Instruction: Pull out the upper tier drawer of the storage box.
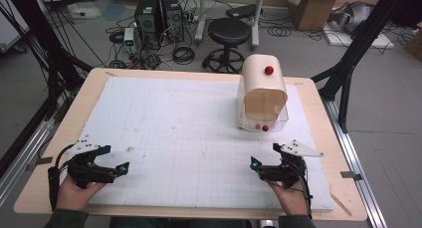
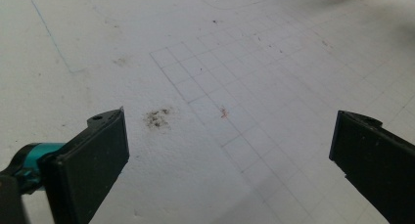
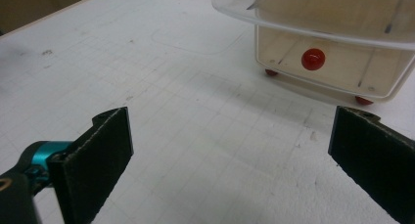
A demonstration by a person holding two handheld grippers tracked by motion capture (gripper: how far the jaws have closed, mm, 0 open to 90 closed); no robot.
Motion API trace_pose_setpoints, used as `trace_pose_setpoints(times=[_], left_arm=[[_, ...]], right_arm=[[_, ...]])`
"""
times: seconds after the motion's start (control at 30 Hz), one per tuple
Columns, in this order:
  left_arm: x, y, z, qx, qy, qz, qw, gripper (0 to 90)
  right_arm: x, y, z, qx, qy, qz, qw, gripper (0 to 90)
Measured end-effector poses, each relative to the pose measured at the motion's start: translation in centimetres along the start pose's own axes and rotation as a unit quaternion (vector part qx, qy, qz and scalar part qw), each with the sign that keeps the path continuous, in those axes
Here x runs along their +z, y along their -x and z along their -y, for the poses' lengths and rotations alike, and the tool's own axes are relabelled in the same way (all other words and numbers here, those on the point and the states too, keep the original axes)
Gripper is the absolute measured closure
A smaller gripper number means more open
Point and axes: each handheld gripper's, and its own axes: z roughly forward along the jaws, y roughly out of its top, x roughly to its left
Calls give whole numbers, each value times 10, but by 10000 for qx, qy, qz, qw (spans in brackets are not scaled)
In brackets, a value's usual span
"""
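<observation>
white gridded mat (image 1: 199, 138), left gripper (image 1: 118, 161) and right gripper (image 1: 263, 156) wide open, empty

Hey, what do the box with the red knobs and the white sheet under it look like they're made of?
The box looks like plastic: a glossy, see-through front panel with cream walls behind, and a smooth cream domed top. The red knobs look like shiny plastic or painted beads. The white sheet looks like matte foam board, with a faint pencilled grid and smudges, though painted board is possible.
</observation>
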Motion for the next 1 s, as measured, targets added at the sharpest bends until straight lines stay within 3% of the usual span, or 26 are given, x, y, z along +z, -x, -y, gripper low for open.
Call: trace_pose_setpoints(times=[1.0], left_arm=[[-5,-3,10,-22,-36,-3,10000,18]], right_arm=[[-14,19,16,192,-81,142,9997,18]])
